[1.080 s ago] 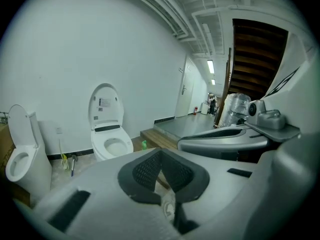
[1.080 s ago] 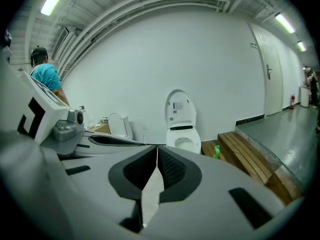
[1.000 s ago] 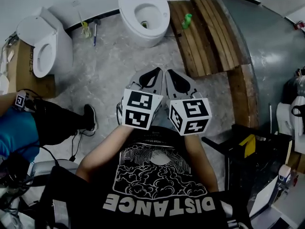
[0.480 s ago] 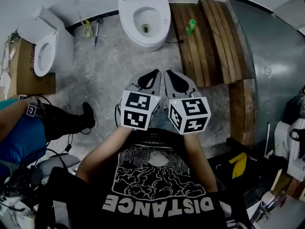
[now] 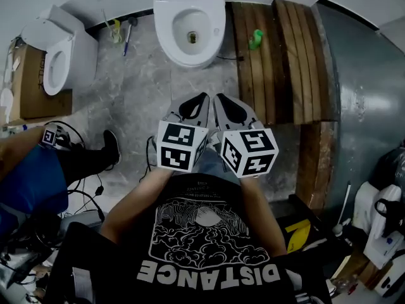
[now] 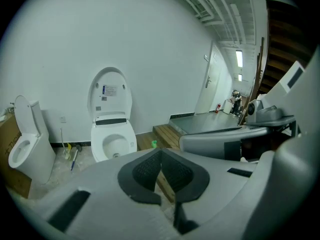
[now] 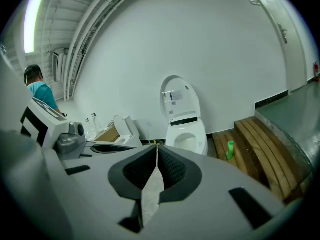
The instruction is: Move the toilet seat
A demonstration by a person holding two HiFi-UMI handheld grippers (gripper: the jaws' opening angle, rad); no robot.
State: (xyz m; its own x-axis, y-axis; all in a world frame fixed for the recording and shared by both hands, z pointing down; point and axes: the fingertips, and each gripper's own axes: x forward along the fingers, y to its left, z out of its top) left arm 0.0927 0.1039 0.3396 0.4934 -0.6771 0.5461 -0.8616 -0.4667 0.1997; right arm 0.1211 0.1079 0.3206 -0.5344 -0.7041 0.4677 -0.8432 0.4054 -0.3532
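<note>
A white toilet (image 5: 190,24) stands against the far wall with its bowl open. Its seat and lid (image 6: 110,91) are raised upright against the wall, also shown in the right gripper view as the lid (image 7: 180,99) above the bowl (image 7: 187,138). My left gripper (image 5: 201,98) and right gripper (image 5: 218,98) are held side by side in front of my chest, both shut and empty, well short of the toilet. In the left gripper view the tips (image 6: 161,151) meet; in the right gripper view the gripper (image 7: 157,146) has its jaws closed too.
A second white toilet (image 5: 54,59) stands at the left beside a cardboard box (image 5: 25,87). A wooden step (image 5: 272,56) with a green bottle (image 5: 255,40) lies right of the toilet, then a grey metal ramp (image 5: 361,87). Brushes (image 5: 120,33) lean at the wall. A person's leg (image 5: 82,160) is at left.
The toilet and floor have shifted in the head view as I moved closer and to the side; the wooden step now sits more central. Both grippers stay shut, side by side.
</note>
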